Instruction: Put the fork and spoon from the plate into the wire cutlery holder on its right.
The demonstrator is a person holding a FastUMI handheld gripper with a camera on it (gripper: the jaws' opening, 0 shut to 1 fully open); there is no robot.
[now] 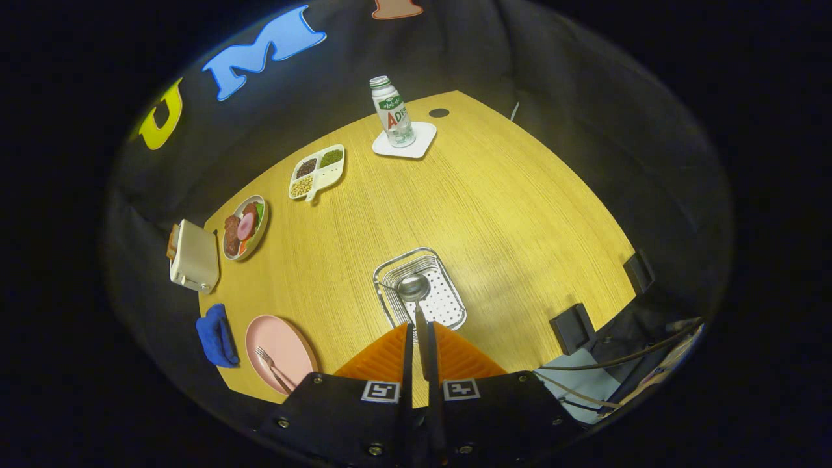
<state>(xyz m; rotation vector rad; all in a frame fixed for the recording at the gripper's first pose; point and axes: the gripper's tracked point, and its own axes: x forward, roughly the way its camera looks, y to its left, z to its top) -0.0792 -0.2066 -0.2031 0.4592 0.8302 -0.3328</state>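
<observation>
My gripper (420, 333) is shut on the spoon's handle, with both orange fingers (390, 354) pressed against it. The spoon (414, 288) points forward, and its bowl hangs over the near part of the wire cutlery holder (448, 263), a shiny rectangular basket with a perforated floor just ahead of the fingers. The pink plate (276, 341) lies to the left of the fingers near the table's front edge. The fork (272, 368) rests on it, tines pointing away from me.
A blue cloth (216, 335) lies left of the plate, with a white toaster (192, 257) beyond it. Farther back stand a food plate (244, 227), a divided snack tray (316, 171) and a bottle (392, 112) on a white coaster. Black blocks (573, 327) sit at the right edge.
</observation>
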